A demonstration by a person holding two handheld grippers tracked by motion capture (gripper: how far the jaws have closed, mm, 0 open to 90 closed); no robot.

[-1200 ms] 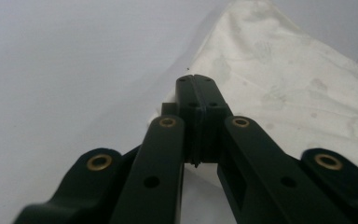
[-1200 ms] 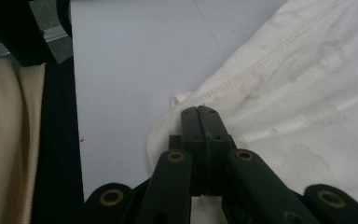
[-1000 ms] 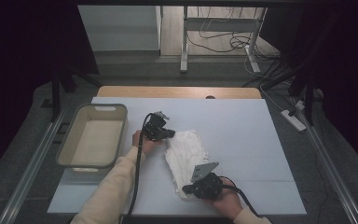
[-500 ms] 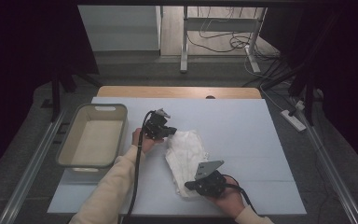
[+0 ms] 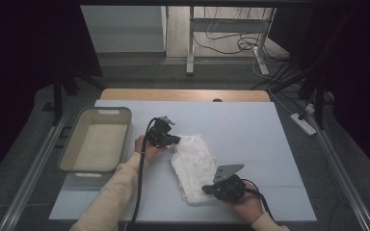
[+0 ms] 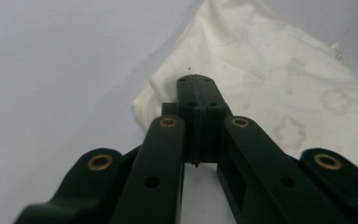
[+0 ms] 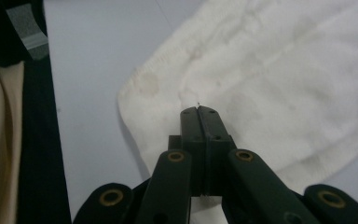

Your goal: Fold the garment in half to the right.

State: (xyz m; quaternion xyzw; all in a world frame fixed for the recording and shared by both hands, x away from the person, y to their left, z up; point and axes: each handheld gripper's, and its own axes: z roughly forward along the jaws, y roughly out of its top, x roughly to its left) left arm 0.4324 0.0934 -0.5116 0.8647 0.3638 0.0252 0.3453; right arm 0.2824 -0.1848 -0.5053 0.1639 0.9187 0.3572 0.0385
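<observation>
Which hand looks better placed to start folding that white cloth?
Probably the right. The right gripper sits over the white cloth's near corner, jaws shut, with the cloth's length stretching ahead of it. The left gripper rests at the far corner near the beige bin, better suited to steadying.

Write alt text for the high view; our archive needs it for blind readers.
A person's two hand-held grippers, left and right, both shut, meet opposite ends of a white cloth on a pale table. A beige bin sits left.

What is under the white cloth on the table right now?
The white cloth lies flat on the pale blue table, which shows all round it. Both grippers, left and right, sit shut at its edges. What it covers is hidden.
</observation>
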